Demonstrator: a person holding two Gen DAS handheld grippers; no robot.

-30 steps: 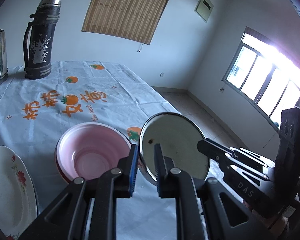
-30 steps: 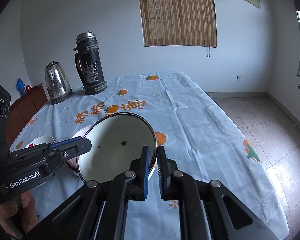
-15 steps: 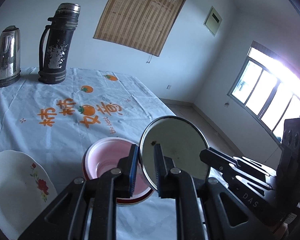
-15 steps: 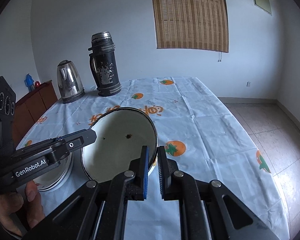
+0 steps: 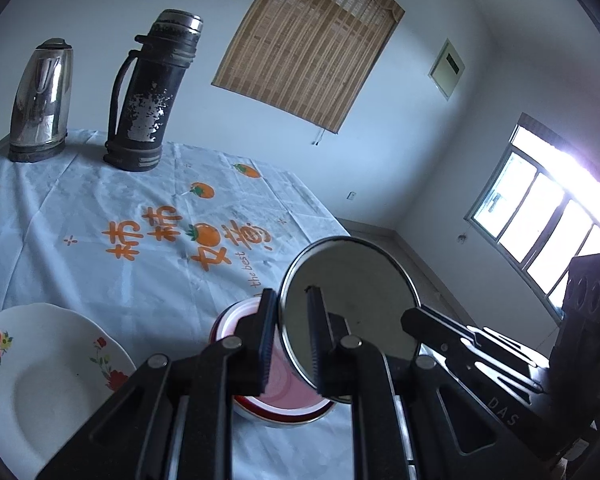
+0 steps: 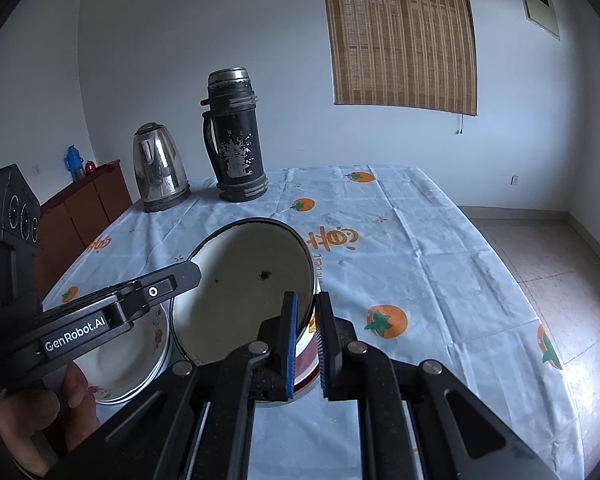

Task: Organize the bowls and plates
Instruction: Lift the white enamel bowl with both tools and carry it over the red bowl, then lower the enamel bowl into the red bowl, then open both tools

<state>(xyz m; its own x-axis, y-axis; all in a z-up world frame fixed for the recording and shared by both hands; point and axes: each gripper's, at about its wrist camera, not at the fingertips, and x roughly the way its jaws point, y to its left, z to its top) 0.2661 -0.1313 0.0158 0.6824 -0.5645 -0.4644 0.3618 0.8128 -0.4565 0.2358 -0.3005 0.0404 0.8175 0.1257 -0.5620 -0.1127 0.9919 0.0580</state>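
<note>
A white enamel bowl (image 5: 352, 304) (image 6: 244, 292) with a dark rim hangs tilted in the air, gripped from both sides. My left gripper (image 5: 292, 300) (image 6: 192, 272) is shut on its left rim. On the opposite rim my right gripper (image 6: 306, 300) (image 5: 410, 316) is shut as well. Right below the held bowl sits a pink bowl (image 5: 288, 400) (image 6: 306, 364) with a red outside, partly hidden by my fingers. A white plate with red flowers (image 5: 40, 380) (image 6: 128, 356) lies on the table to its left.
A steel kettle (image 5: 40, 100) (image 6: 160, 172) and a tall black thermos (image 5: 152, 92) (image 6: 236, 136) stand at the far side of the tablecloth (image 6: 420, 264). The table's right edge drops to a tiled floor (image 6: 560, 280). A hand (image 6: 40, 420) holds the left gripper.
Both grippers have carried the enamel bowl leftward across the table. The pink bowl, earlier to its left, now lies under it. The grips have not changed.
</note>
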